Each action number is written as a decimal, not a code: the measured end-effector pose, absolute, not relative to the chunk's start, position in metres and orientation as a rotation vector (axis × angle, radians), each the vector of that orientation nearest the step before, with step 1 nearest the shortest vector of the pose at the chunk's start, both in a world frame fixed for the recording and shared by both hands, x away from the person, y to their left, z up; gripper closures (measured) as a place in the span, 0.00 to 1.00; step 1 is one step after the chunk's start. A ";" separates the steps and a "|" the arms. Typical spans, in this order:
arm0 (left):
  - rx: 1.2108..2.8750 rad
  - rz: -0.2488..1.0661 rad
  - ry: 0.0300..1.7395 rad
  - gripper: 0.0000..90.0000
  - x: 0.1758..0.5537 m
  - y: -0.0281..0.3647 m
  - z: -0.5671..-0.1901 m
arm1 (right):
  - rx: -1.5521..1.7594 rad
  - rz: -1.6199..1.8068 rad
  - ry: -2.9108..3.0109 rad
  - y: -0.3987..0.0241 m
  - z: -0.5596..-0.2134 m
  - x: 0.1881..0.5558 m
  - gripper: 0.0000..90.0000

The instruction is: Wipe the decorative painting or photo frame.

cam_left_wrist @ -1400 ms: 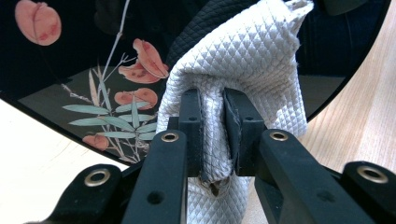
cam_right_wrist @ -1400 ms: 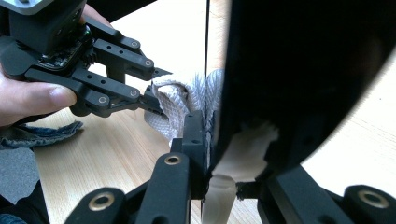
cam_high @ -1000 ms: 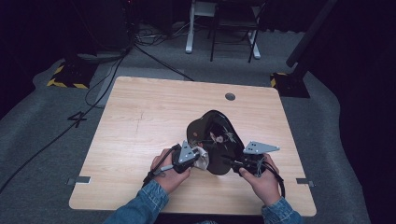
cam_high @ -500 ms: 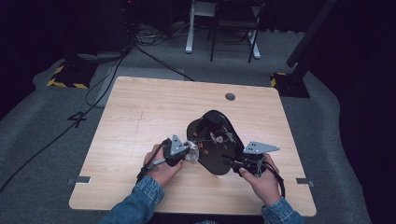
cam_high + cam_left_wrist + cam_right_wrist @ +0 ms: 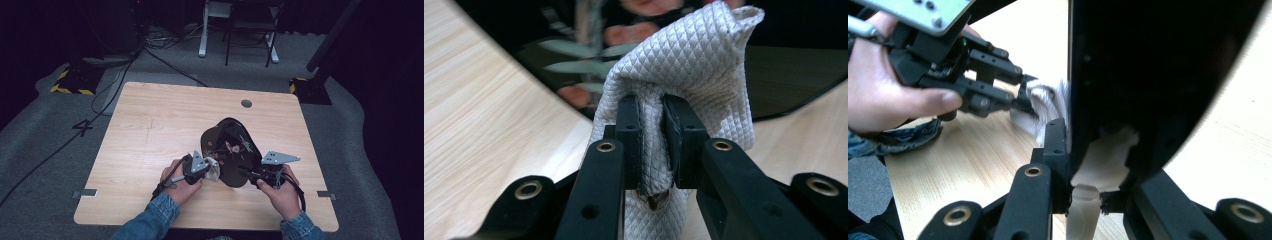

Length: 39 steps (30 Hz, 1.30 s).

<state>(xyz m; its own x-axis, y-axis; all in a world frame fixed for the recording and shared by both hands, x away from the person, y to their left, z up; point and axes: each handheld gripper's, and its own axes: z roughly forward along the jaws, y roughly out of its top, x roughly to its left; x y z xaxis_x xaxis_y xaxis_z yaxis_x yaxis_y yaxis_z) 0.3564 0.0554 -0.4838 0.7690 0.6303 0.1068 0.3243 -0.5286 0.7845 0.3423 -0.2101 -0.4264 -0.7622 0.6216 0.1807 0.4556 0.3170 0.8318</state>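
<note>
A black cap point(image 5: 227, 150) with a flower print lies on the wooden table point(image 5: 150, 130), right of centre. My left gripper point(image 5: 210, 170) is shut on a bunched white quilted cloth point(image 5: 215, 172), and the cloth touches the cap's left edge. Up close, the cloth point(image 5: 684, 70) stands folded between the left gripper's point(image 5: 651, 120) jaws, with the cap point(image 5: 794, 75) right behind it. My right gripper point(image 5: 247, 175) is shut on the cap's near edge. In the right gripper view the right gripper point(image 5: 1093, 150) pinches the black cap point(image 5: 1148, 75) and a white tag point(image 5: 1103, 160).
A round cable hole point(image 5: 246, 103) sits near the table's far edge. Bare wood stretches across the table's left half and far side. Beyond the table are chair legs point(image 5: 250, 45) and cables point(image 5: 150, 50) on the grey floor.
The left gripper with the cloth drew a little left away from the cap, then came back right against its edge. The right gripper and the cap stayed put.
</note>
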 end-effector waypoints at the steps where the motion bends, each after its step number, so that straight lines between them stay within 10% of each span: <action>1: 2.165 0.484 0.695 0.87 0.355 0.053 -0.484 | 0.996 1.430 2.403 -0.210 -0.426 0.342 0.88; 39: 2.212 0.486 0.786 0.87 0.368 0.065 -0.497 | 1.022 1.431 2.400 -0.211 -0.427 0.343 0.88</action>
<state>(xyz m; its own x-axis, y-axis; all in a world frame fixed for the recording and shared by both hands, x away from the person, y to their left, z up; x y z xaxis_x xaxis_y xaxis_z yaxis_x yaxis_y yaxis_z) 0.3678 0.0649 -0.4968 0.7423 0.6621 0.1030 0.3875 -0.5495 0.7402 0.3426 -0.2109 -0.4266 -0.7518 0.6299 0.1950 0.4709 0.3059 0.8275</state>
